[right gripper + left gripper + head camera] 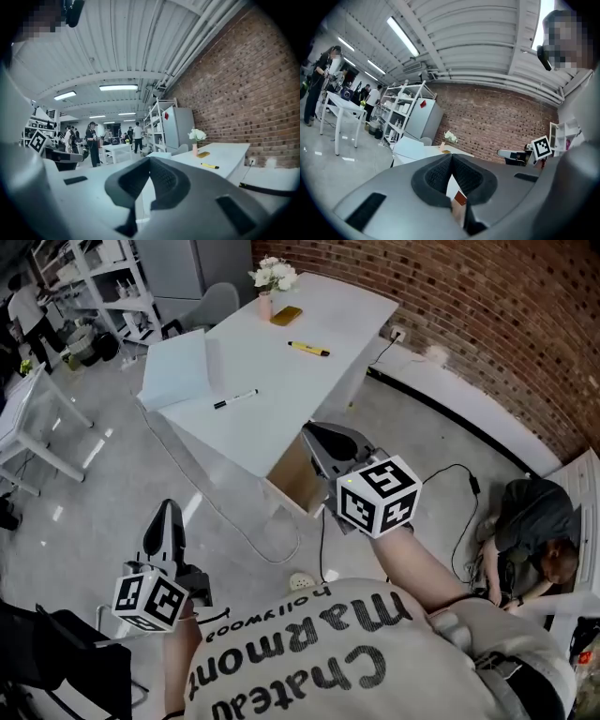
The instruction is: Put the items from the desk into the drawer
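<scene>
The left tool [167,507] and right tool [314,435] are clenched empty; arriving shut could roll the pen [234,398] off the tabletop [281,381].

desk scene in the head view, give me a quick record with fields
desk: white, with items lying on top
items on desk: black marker, yellow marker, flat amber item, vase of white flowers, pale blue sheet
drawer: pulled open at the desk's near end, wooden inside, contents not clear
left gripper: shut, empty, clear of the desk
right gripper: shut, empty, nearer the drawer
task state: nothing picked up, all items on the desk
</scene>
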The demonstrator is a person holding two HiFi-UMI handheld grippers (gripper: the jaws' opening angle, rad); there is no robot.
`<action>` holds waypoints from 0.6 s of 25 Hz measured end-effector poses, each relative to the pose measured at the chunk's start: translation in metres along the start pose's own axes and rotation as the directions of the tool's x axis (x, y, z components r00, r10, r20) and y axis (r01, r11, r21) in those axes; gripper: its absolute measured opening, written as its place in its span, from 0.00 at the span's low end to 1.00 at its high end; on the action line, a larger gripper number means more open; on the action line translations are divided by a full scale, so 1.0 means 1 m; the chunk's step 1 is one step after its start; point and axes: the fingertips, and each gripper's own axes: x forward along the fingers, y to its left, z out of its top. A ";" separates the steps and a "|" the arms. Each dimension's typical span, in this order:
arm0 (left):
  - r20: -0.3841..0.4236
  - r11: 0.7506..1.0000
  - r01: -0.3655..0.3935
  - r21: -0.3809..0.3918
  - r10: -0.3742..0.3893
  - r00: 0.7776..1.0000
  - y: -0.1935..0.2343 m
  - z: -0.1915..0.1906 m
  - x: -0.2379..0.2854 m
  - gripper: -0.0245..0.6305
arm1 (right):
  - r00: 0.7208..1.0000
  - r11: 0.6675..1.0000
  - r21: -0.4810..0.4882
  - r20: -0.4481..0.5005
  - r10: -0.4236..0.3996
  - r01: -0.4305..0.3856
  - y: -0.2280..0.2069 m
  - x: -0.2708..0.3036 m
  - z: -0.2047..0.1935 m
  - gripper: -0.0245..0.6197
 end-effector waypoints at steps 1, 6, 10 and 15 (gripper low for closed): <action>0.001 1.000 -0.004 -0.005 0.004 1.000 0.001 -0.003 0.004 0.04 | 1.000 1.000 0.001 -0.011 0.008 -0.008 -0.004 0.005 -0.003 0.04; -0.033 0.999 -0.025 -0.035 0.024 0.999 0.009 -0.018 0.021 0.04 | 0.998 0.999 0.022 -0.059 0.031 -0.030 -0.017 0.031 -0.023 0.04; -0.060 0.998 -0.039 -0.049 0.036 0.998 0.016 -0.027 0.032 0.04 | 0.996 0.997 0.072 -0.086 0.035 -0.029 -0.028 0.044 -0.041 0.04; -0.094 0.997 -0.052 -0.058 0.046 0.994 0.028 -0.041 0.046 0.04 | 0.989 0.990 0.136 -0.135 0.051 -0.032 -0.036 0.063 -0.067 0.04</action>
